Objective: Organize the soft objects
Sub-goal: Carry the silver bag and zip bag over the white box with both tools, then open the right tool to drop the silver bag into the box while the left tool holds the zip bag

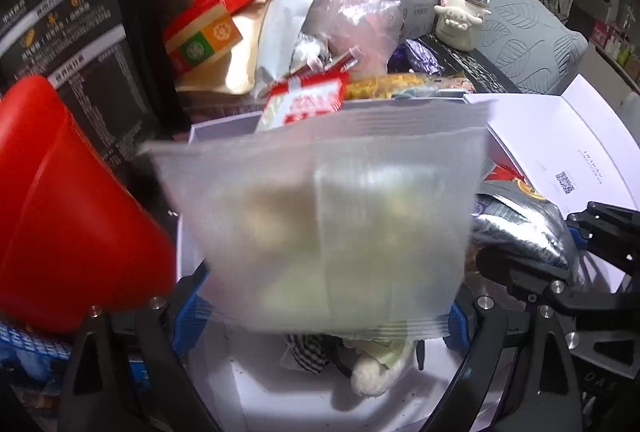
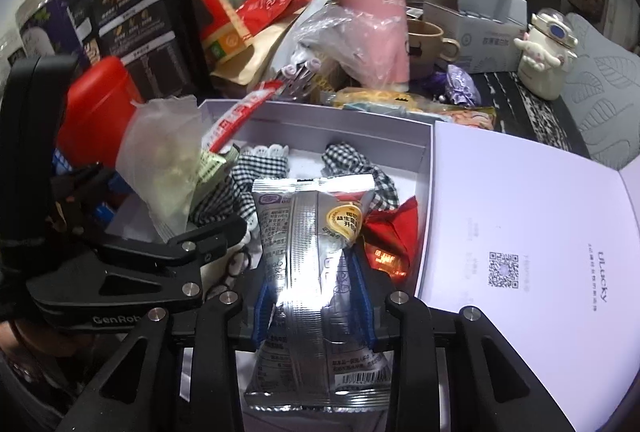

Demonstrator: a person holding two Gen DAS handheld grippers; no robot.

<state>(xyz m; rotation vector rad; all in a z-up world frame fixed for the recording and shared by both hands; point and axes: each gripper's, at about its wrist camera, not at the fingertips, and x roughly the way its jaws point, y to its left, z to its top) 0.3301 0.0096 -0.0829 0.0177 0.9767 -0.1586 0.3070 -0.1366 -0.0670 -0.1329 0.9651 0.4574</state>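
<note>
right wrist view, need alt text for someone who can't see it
The right gripper is shut on a crinkled silver foil snack packet above an open white cardboard box holding black-and-white checked fabric. At left, the left gripper holds a translucent plastic zip bag.

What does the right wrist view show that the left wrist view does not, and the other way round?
Only the right wrist view shows the checkered cloth in the white box, the brown mug, and the right gripper clamping the silver packet. Only the left wrist view shows the pale plush piece under the clear zip bag, which the left gripper holds. Both show the pink cups and the white figurine.
</note>
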